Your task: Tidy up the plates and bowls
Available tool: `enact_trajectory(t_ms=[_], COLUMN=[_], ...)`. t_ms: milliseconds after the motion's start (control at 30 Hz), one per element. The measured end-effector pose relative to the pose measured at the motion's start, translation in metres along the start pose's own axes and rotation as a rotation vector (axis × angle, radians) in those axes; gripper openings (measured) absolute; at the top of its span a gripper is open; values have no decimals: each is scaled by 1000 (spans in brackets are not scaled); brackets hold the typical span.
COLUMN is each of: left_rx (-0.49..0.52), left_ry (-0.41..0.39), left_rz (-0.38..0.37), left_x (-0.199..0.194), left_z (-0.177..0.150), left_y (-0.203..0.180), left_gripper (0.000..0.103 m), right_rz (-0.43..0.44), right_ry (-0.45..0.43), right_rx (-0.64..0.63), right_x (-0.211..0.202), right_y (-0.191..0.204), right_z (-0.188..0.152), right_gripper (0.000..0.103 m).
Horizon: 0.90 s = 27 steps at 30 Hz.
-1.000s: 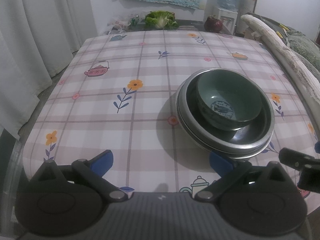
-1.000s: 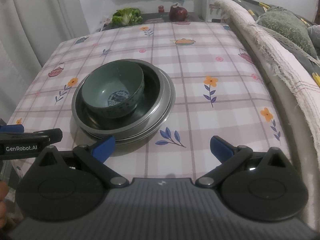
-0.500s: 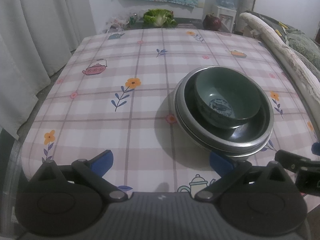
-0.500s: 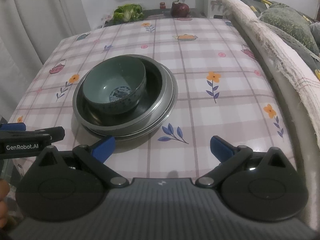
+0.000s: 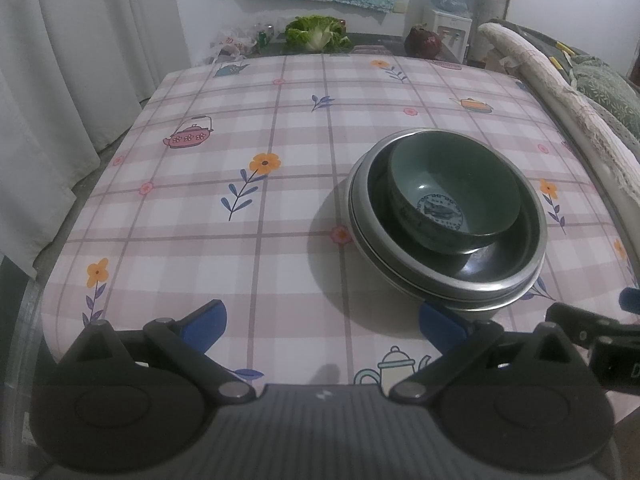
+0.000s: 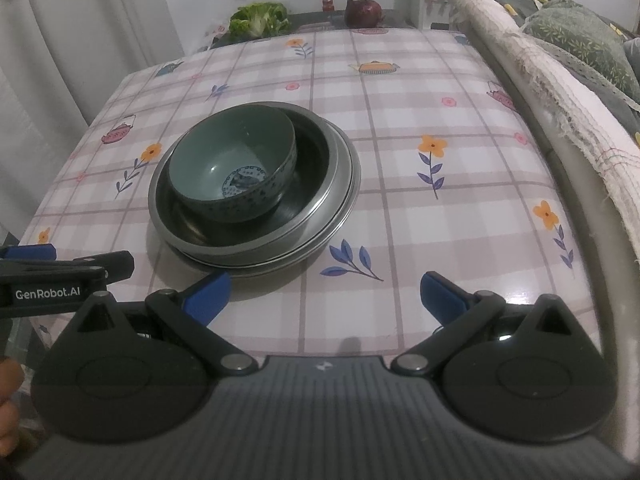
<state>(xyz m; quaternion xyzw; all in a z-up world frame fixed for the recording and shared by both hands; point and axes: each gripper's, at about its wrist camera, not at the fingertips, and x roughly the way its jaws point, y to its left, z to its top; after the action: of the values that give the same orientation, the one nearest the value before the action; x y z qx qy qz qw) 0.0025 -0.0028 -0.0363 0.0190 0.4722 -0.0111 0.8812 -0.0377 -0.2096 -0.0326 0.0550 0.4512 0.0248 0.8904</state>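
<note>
- Holding my left gripper [image 5: 322, 322] and right gripper [image 6: 324, 294] at the near table edge, fingers spread wide, gripping nothing.
- I see the green ceramic bowl [image 6: 234, 170] nested in stacked round metal plates [image 6: 340, 184] on the checked floral tablecloth [image 5: 240, 128], mid-table.

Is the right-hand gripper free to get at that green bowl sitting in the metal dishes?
Probably yes. The right gripper is open and empty, and the green bowl sits on top of the metal dishes, uncovered, with only bare tablecloth between.
</note>
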Motion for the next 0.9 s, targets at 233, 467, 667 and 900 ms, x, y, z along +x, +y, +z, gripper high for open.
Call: enact_trajectory(t_ms=[233, 467, 667, 900], left_rx=[1, 2, 2, 2], left_ry=[2, 5, 5, 5], left_rz=[1, 0, 0, 0], left_x=[0, 0, 1, 1], left_z=[0, -1, -1, -1], left_y=[0, -1, -1, -1], left_gripper=[103, 103, 103, 103], right_rz=[3, 5, 6, 5], right_ry=[4, 8, 9, 8], right_rx=[0, 2, 2, 2], right_x=[1, 2, 2, 2], right_y=[0, 0, 0, 0], right_z=[-1, -1, -1, -1], right_gripper=[102, 102, 102, 102])
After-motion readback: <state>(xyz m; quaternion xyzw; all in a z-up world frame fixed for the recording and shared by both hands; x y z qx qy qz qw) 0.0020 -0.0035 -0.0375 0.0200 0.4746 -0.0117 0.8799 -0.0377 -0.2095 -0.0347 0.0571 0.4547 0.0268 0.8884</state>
